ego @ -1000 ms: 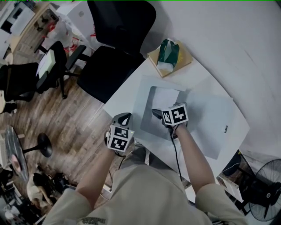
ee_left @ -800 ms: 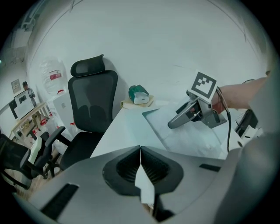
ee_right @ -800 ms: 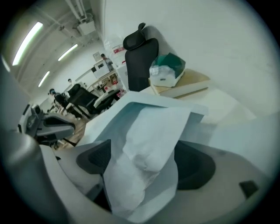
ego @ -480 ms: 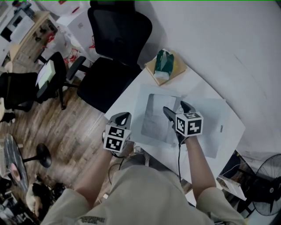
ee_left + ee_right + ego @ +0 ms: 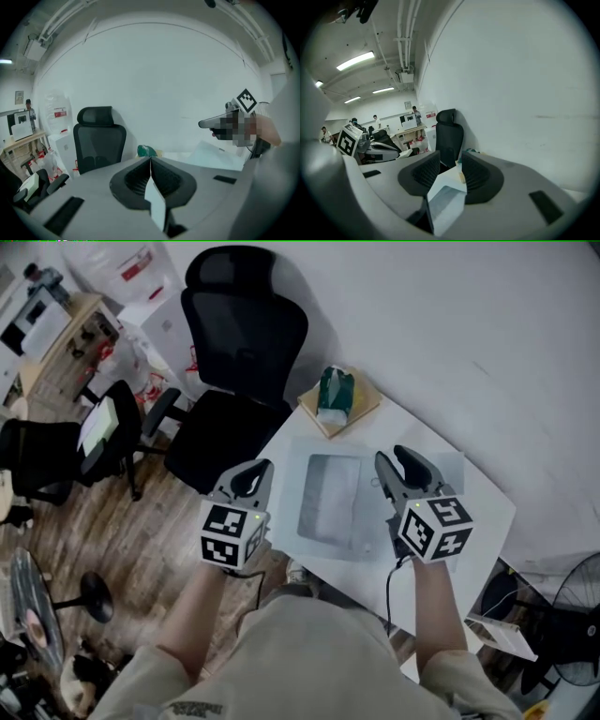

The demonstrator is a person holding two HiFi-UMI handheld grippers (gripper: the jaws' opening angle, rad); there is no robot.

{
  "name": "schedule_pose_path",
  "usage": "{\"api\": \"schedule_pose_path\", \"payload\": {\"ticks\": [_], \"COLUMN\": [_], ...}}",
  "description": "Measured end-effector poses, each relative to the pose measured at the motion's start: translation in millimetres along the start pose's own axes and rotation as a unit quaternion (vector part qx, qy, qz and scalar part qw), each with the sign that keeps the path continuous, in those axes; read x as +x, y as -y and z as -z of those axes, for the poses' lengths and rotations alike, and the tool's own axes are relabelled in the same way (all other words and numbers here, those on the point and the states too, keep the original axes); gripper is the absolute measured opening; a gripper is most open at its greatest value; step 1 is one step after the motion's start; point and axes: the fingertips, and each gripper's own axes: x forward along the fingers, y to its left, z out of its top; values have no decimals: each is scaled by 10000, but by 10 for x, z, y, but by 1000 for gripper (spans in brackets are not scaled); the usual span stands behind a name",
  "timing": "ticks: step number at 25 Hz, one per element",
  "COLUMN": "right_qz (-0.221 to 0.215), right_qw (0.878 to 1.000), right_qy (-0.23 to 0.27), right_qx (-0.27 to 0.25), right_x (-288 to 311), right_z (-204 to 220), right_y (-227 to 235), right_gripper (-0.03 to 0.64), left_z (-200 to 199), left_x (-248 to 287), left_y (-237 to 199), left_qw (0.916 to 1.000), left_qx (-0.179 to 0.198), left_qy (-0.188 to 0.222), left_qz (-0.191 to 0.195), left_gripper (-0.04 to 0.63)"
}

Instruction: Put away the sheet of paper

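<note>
The left tool (image 5: 251, 474) is closed and empty. The right tool (image 5: 396, 463) is closing on nothing, beside the sheet of paper (image 5: 330, 498)

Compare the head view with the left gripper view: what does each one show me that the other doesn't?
Head view only: the sheet of paper in full outline on the table, the wooden floor, the fan. Left gripper view only: the left gripper with jaws pressed together, nothing between, and the ceiling pipes. Both: the black chair, the green tissue pack, and the right gripper, its jaws closing on nothing.
</note>
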Motion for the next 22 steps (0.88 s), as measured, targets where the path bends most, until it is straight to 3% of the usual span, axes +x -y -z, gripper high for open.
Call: {"api": "schedule_pose_path", "payload": {"ticks": [3,7,14,22], "right_qz": [-44,-136,-436,-524], "right_qw": [9984,9933,9816,9685], "right_qy": [567,1074,1784,2391], "right_qx": [-36,-405,-515,-464], "right_x": [-296,-686,-1338,-1884], "right_z": [-359,-786,-1270,-1475], "right_y": [-64,-211,-373,-487], "right_gripper": [59,48,29,21], "left_z": [-361,-769,-1298,-1630], "left_x": [-164,-426,-780,-1044], "left_y": [110,261,565,840], "left_qw": [9991,9963,9868,9787], "left_qx": [157,284,603,852], "left_qy": [389,803,1492,1831], "left_qz": [50,93,160,365], "left_gripper": [20,20,20,20]}}
